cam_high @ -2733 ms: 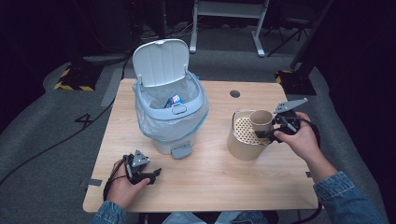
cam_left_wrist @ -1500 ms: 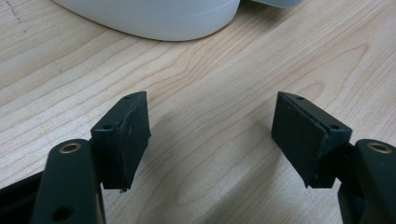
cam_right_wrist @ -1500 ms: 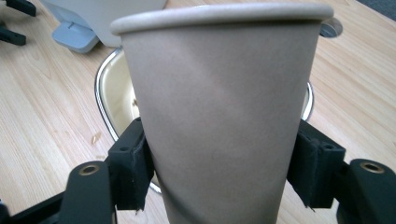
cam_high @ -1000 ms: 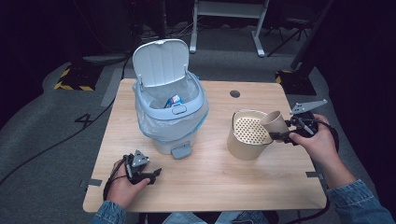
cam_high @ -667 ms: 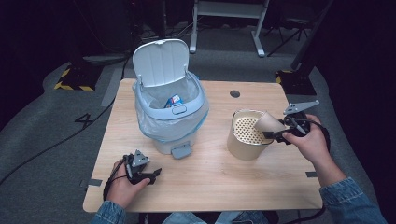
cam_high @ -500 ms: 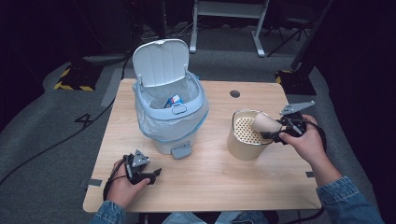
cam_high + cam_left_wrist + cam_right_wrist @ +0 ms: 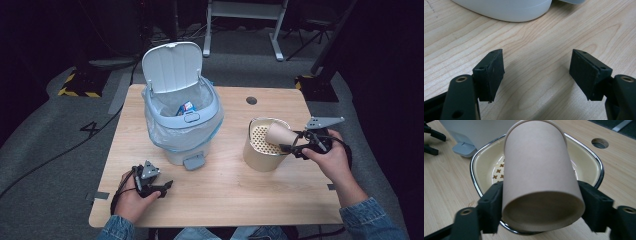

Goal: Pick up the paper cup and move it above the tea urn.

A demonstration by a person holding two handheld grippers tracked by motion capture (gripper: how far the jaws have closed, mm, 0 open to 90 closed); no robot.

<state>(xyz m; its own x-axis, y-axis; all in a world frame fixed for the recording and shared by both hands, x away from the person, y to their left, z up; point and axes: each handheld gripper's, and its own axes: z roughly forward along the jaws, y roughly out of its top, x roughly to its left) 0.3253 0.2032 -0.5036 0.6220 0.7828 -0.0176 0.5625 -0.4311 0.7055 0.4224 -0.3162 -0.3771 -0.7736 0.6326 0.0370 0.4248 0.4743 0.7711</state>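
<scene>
Wooden table (image 7: 225, 185): right claw (image 7: 541, 202) pinching paper cup (image 7: 536, 170); left claw (image 7: 537, 72) spread, empty.

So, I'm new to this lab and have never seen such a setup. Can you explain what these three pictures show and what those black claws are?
There is no robot here: a person sits at a wooden table and holds a hand tool with two black jaws in each hand. The high view looks down from above. The other two pictures come from small cameras riding on each tool, looking along its jaws.

On the table stand a white pedal bin with its lid up and a cream container with a perforated floor.

The right gripper is clamped on a brown paper cup, tilted over the container. The left gripper rests near the table's front edge, jaws open, nothing between them.
</scene>
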